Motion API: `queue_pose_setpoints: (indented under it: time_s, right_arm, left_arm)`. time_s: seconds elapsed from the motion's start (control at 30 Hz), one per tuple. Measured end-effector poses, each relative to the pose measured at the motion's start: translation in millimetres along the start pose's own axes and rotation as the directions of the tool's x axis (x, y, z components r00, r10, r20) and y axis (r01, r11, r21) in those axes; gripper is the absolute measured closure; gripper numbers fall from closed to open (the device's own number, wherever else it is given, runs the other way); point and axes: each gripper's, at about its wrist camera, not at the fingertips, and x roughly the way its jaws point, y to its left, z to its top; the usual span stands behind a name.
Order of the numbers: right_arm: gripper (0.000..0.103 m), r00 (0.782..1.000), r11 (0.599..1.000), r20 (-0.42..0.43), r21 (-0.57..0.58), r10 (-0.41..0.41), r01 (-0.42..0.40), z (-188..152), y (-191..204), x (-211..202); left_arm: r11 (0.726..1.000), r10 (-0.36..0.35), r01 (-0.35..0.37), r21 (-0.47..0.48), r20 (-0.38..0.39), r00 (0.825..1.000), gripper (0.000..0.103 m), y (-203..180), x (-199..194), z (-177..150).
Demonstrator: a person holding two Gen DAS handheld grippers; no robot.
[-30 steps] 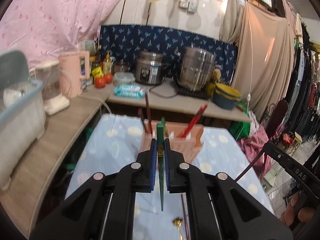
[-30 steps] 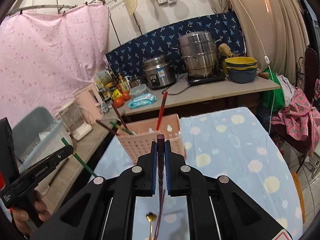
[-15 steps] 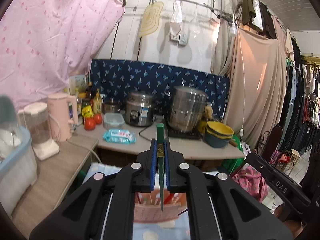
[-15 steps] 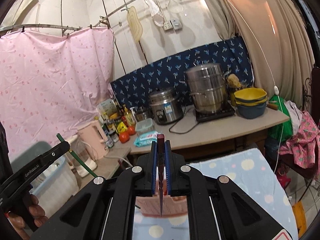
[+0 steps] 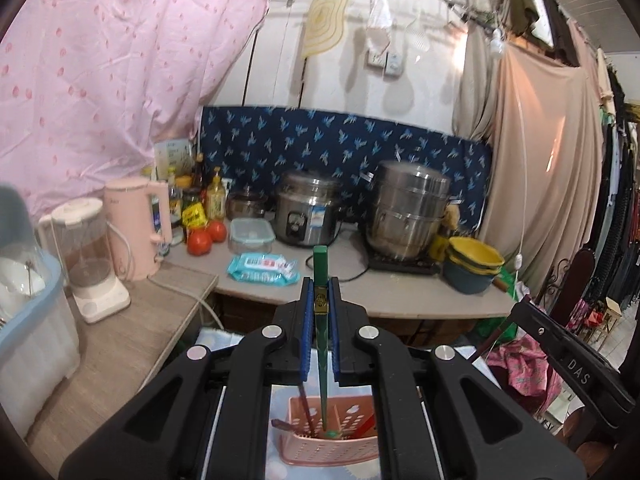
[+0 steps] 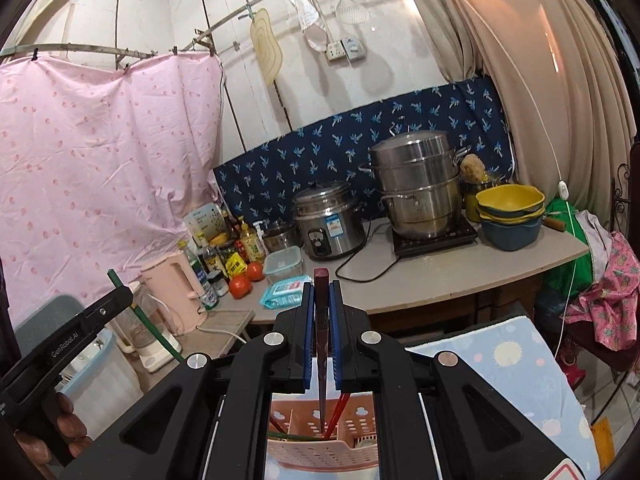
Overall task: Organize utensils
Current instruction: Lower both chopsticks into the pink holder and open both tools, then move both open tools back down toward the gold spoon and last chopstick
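Only the right view shows a hand (image 6: 60,432) gripping the left tongs (image 5: 321,300), which clench a green chopstick (image 5: 322,344). The right tongs (image 6: 321,300) clench a maroon chopstick (image 6: 321,344). Both tips hang over the basket (image 5: 332,446).

A utensil basket (image 5: 332,446) is sitting on the table (image 6: 516,364), with the counter (image 5: 400,292) behind it (pots (image 5: 408,208) standing along its back).

Right gripper (image 6: 321,304) clamped on dark red chopstick (image 6: 321,320), tip hanging over pink slotted basket (image 6: 320,446) on spotted blue cloth (image 6: 500,360). Red chopsticks (image 6: 340,412) stand inside. Left gripper (image 6: 76,332) at left edge pinches green chopstick (image 6: 148,320).
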Motion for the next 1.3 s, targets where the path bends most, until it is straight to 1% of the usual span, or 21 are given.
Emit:
queue_pose_setpoints:
  time_s: [0.17, 0.33, 0.57, 0.6, 0.63, 0.67, 0.7, 0.73, 0.77, 0.83, 0.87, 1.07, 1.3]
  right_arm:
    - [0.095, 0.998, 1.0, -0.069, -0.004, -0.004, 0.004, -19, 0, 25]
    - [0.095, 0.992, 1.0, -0.129, -0.009, -0.009, 0.008, -38, 1, 45]
    - [0.095, 0.986, 1.0, -0.165, -0.013, -0.024, 0.022, -51, 0, 56]
    - [0.092, 0.986, 1.0, -0.162, -0.008, -0.027, 0.026, -52, -2, 55]
    - [0.087, 0.986, 1.0, -0.163, -0.006, -0.031, 0.031, -52, -3, 56]
    - [0.086, 0.986, 0.999, -0.163, -0.004, -0.034, 0.034, -53, -4, 55]
    - [0.085, 0.986, 0.999, -0.162, -0.002, -0.035, 0.035, -53, -5, 55]
    - [0.083, 0.986, 0.999, -0.161, -0.001, -0.038, 0.038, -53, -6, 54]
    - [0.083, 0.986, 0.999, -0.161, -0.001, -0.039, 0.04, -53, -6, 53]
    - [0.078, 0.987, 0.999, -0.156, -0.003, -0.043, 0.043, -53, -6, 49]
    - [0.078, 0.987, 0.999, -0.155, -0.004, -0.042, 0.042, -53, -6, 47]
    - [0.077, 0.988, 0.999, -0.151, -0.01, -0.035, 0.034, -54, -2, 32]
    - [0.078, 0.987, 0.999, -0.159, -0.041, -0.033, 0.027, -64, 6, 8]
  left_arm:
    - [1.0, 0.002, -0.002, -0.003, -0.051, 0.999, 0.096, 5, 18, -17]
    - [1.0, -0.002, 0.001, -0.006, -0.082, 0.997, 0.096, 7, 28, -27]
    - [1.0, 0.015, -0.016, -0.014, -0.102, 0.995, 0.095, 10, 34, -34]
    - [1.0, 0.021, -0.022, -0.012, -0.1, 0.995, 0.094, 10, 33, -35]
    - [1.0, 0.021, -0.022, -0.008, -0.099, 0.995, 0.092, 10, 33, -35]
    - [1.0, 0.026, -0.026, -0.006, -0.098, 0.995, 0.088, 10, 33, -35]
    - [0.999, 0.033, -0.034, -0.007, -0.097, 0.995, 0.08, 10, 32, -35]
    - [0.999, 0.035, -0.037, -0.011, -0.094, 0.995, 0.073, 11, 30, -36]
    - [0.999, 0.038, -0.039, -0.014, -0.095, 0.995, 0.071, 11, 29, -36]
    - [0.999, 0.035, -0.037, -0.019, -0.094, 0.995, 0.07, 13, 26, -36]
    - [0.999, 0.035, -0.037, -0.019, -0.094, 0.995, 0.07, 13, 25, -36]
    - [0.999, 0.04, -0.041, -0.012, -0.093, 0.995, 0.07, 12, 11, -39]
    - [0.999, 0.051, -0.051, 0.001, -0.104, 0.993, 0.07, 10, -13, -49]
